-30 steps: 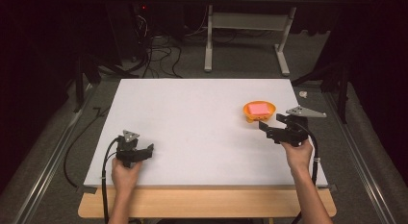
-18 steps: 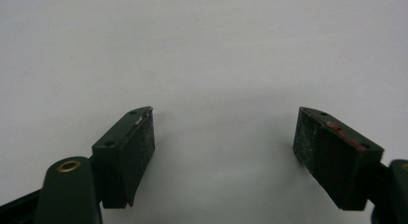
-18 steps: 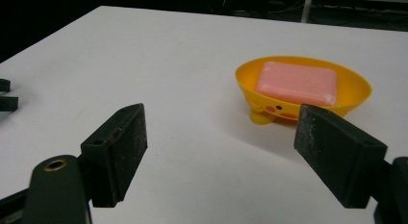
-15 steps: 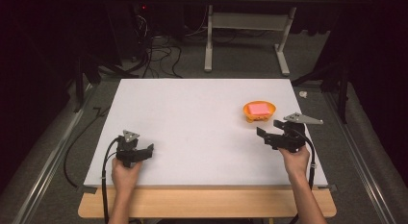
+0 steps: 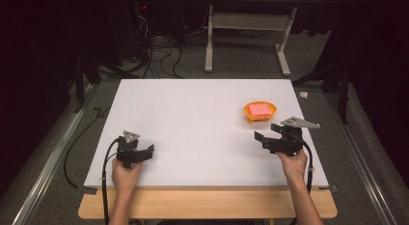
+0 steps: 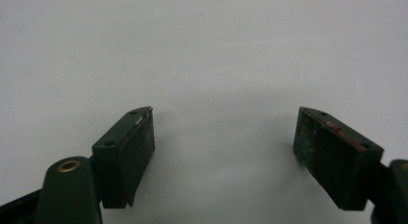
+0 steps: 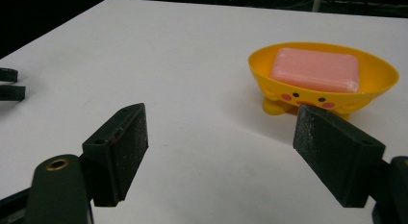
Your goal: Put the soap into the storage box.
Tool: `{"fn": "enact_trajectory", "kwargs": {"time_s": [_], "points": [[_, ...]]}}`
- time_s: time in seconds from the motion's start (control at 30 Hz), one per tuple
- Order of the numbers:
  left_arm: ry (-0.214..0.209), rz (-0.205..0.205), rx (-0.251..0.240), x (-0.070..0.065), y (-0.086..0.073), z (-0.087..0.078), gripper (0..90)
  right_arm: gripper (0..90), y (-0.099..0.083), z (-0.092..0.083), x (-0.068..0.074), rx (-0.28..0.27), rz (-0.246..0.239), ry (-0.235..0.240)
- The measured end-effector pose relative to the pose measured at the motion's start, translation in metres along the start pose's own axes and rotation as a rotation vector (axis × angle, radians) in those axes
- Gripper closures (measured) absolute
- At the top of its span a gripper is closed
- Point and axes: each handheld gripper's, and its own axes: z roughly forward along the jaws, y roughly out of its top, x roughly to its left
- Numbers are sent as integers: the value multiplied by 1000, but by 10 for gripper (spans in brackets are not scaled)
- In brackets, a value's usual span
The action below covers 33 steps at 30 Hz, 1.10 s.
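- Soap (image 5: 259, 109), a pink bar, is seen lying flat in a yellow dish (image 5: 260, 112) on the right half of the white tabletop (image 5: 193, 123); in the right gripper view the bar (image 7: 315, 69) is cradled well inside the rim of the dish (image 7: 375, 87), so it is kept from sliding off.
- The right tool (image 5: 269, 137) is held low, just beside the dish on the person's side, and is angled toward the middle of the tabletop, so the dish sits off to one side of its line.
- Its jaws are spread wide with nothing between them (image 7: 219, 152), a stance judged to suit an approach or a release, not a carry.
- The left tool (image 5: 141, 154) is rested near the front left edge, well apart from the dish, likely parked out of the way.
- Its jaws are likewise parted and empty (image 6: 223, 152) over bare tabletop.
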Motion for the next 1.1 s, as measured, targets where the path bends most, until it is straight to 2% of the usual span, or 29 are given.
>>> {"fn": "enact_trajectory", "kwargs": {"time_s": [0.57, 1.1], "points": [[0, 0, 0, 0, 0, 0, 225, 208, -7, 18, 9, 31, -26, 16], [-1, -1, 0, 0, 0, 0, 225, 209, -15, 35, 9, 72, -28, 0]]}}
